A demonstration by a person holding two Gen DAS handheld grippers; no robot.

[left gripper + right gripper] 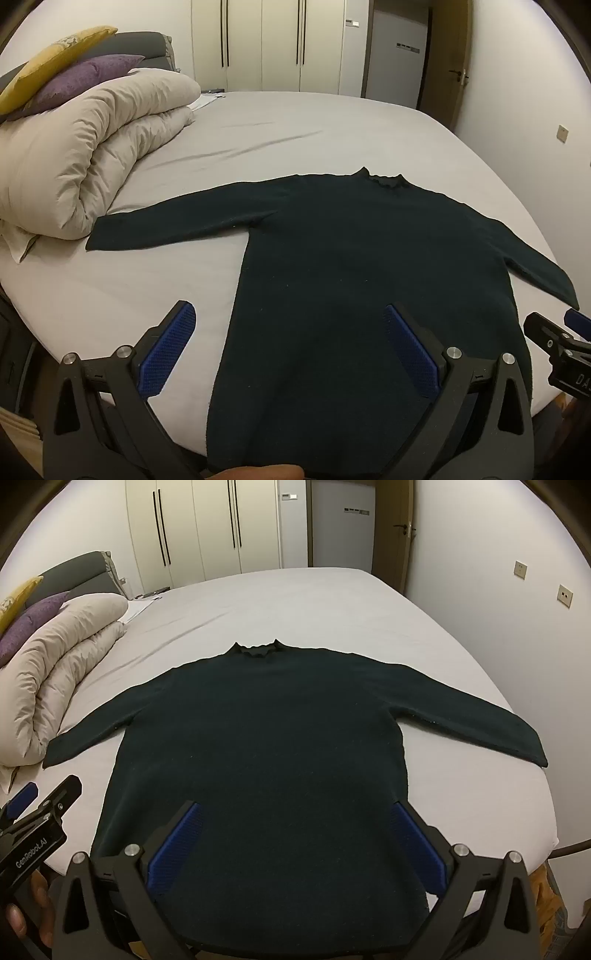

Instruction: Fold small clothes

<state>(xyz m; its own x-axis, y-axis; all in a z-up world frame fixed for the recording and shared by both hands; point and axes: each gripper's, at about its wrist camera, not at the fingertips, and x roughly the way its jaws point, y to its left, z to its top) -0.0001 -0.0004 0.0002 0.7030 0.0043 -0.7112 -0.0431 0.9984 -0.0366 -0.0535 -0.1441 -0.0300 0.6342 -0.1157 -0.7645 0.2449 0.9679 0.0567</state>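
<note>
A dark long-sleeved sweater (pixel 369 258) lies flat on the bed, collar away from me, both sleeves spread out; it also shows in the right wrist view (pixel 266 738). My left gripper (pixel 288 321) is open and empty, above the hem's left part, its left pad over bare sheet. My right gripper (pixel 295 812) is open and empty, above the hem's right part. The right gripper shows at the edge of the left wrist view (pixel 561 332). The left gripper shows at the edge of the right wrist view (pixel 40 801).
The bed (pixel 295 125) has a pale grey sheet. A folded beige duvet (pixel 92 147) with purple and yellow pillows (pixel 74 81) lies at the left, close to the left sleeve's cuff. Wardrobes (pixel 203 528) and a door stand behind.
</note>
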